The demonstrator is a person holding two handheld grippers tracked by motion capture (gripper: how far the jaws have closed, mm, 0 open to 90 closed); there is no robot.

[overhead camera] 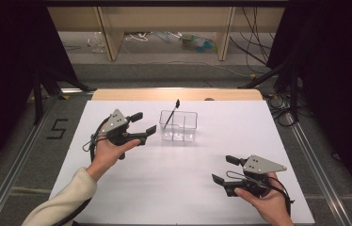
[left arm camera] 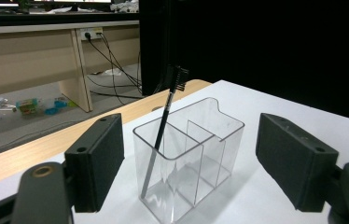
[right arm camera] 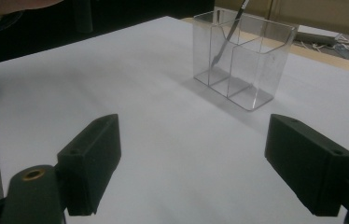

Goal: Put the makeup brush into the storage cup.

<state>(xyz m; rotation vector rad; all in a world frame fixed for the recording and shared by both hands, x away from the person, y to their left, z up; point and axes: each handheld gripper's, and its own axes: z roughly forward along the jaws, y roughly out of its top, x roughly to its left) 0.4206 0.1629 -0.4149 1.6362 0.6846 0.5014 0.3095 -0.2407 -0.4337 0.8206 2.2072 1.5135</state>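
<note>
While the brush leans in the clear holder, left gripper beside it, right gripper well apart, fingers spread, empty.

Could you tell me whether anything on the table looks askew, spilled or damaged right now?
Nothing stands out. The clear organizer stands upright and looks intact on the white table, and the slim brush simply leans in one compartment, bristles up. Nothing is spilled.
</note>
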